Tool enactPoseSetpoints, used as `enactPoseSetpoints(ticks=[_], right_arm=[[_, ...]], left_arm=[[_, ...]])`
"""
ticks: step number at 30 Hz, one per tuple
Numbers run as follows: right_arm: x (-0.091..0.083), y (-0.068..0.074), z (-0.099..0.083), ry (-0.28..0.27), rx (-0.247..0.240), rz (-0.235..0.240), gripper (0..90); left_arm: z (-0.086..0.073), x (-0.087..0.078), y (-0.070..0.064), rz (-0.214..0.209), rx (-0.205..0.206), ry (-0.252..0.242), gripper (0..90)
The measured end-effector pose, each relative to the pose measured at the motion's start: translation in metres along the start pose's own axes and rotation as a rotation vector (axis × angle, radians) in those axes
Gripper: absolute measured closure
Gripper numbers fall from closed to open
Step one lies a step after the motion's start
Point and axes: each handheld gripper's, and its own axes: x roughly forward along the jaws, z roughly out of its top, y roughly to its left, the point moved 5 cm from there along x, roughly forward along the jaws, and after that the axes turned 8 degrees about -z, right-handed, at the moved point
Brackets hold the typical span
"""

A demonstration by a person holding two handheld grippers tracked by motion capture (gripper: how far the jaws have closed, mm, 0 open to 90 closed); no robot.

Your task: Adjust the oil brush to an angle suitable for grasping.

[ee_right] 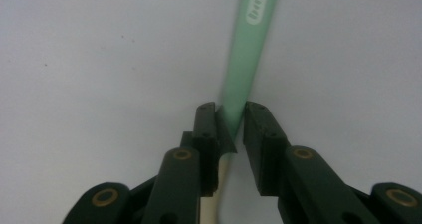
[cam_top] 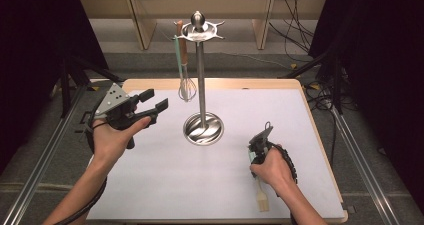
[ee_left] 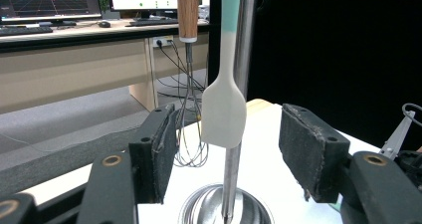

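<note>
The brush (cam_top: 258, 185) lies near the table's (cam_top: 165, 185) front right corner, long axis running roughly front to back: cream bristle head toward the front edge, pale green handle (ee_right: 244, 55) pointing away toward the stand (cam_top: 200, 80). The right gripper (cam_top: 260, 147) sits right over the handle, its jaws closed onto it from both sides in the right gripper view; whether the brush is lifted or on the table I cannot tell. The stand rises at mid-table, well apart from the brush, with a whisk (cam_top: 186, 80) and a spatula (ee_left: 224, 109) hanging from its top ring. The left gripper (cam_top: 152, 102) hovers left of the stand, jaws wide apart, empty.
</note>
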Motion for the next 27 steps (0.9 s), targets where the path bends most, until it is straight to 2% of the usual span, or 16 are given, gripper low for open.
enactPoseSetpoints(ticks=[3, 4, 9, 13, 21, 23, 27], right_arm=[[-0.0014, -0.0037, -0.0021, 0.035, -0.009, 0.003, 80.1], [0.0005, -0.0052, -0.0019, 0.016, -0.022, 0.003, 80.3], [-0.0011, -0.0068, -0.0023, 0.038, -0.057, -0.013, 79.8], [0.0004, -0.006, -0.0015, 0.031, -0.056, -0.015, 78.7], [-0.0006, -0.0058, -0.0009, 0.066, -0.052, -0.026, 80.4], [0.0008, -0.0059, -0.0003, 0.046, -0.043, -0.018, 80.9], [-0.0002, -0.0071, -0.0012, 0.048, -0.036, -0.014, 81.6]], left_arm=[[0.0001, -0.0001, -0.0001, 0.0, 0.0, 0.0, 39.4], [0.0001, 0.0, -0.0001, 0.0, 0.002, 0.0, 39.4], [-0.0006, 0.0008, -0.0005, -0.001, -0.003, 0.0, 39.4], [-0.0013, 0.0014, -0.0003, -0.002, -0.003, 0.001, 39.4], [-0.0018, 0.0015, -0.0006, -0.004, 0.0, 0.007, 39.3], [-0.0019, 0.0015, -0.0007, -0.006, -0.001, 0.007, 39.3], [-0.0027, 0.0022, -0.0012, -0.008, -0.006, 0.009, 39.4]])
